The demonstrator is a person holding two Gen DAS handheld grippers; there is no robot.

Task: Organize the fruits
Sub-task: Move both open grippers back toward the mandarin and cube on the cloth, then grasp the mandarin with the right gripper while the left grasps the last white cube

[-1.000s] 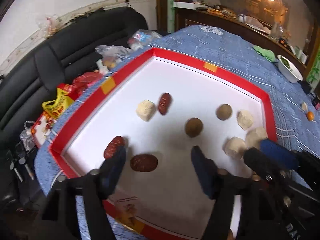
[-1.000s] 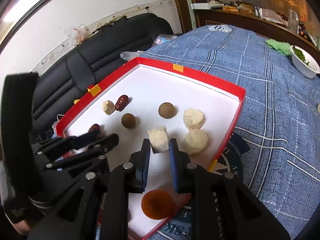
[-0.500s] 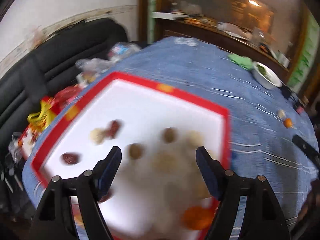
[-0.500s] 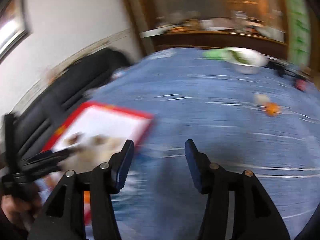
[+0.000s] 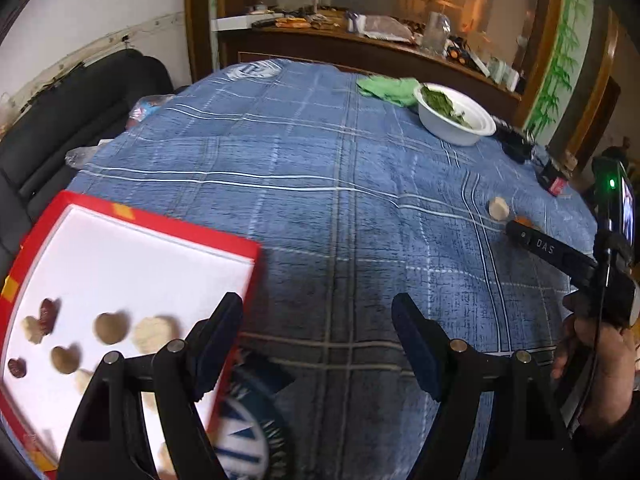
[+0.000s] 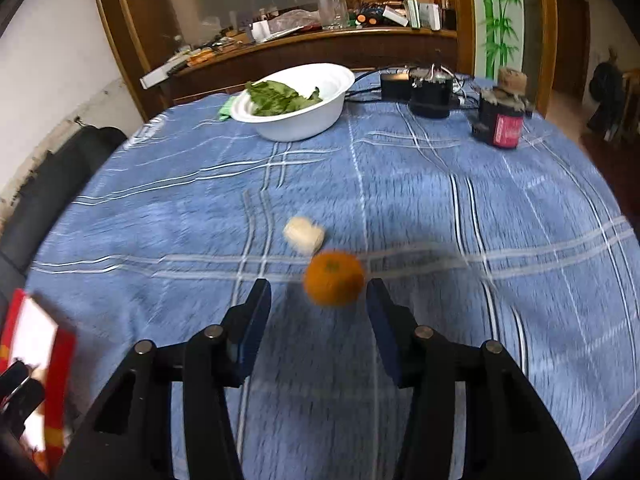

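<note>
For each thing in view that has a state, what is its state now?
Left claw: open, nothing between its fingers.
Right claw: closing, orange in front of its tips, pads not on it.
Orange: loose on the cloth.
Pale piece: loose on the cloth, beside the orange.
Red tray: holds several pieces.
White bowl: upright, with green leaves.

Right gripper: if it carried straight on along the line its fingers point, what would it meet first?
Most likely the small orange fruit, which lies just ahead of the right gripper between its closing jaws, untouched. The pale chunk lies just behind it on the blue tablecloth. Motion blur makes depth uncertain.
</note>
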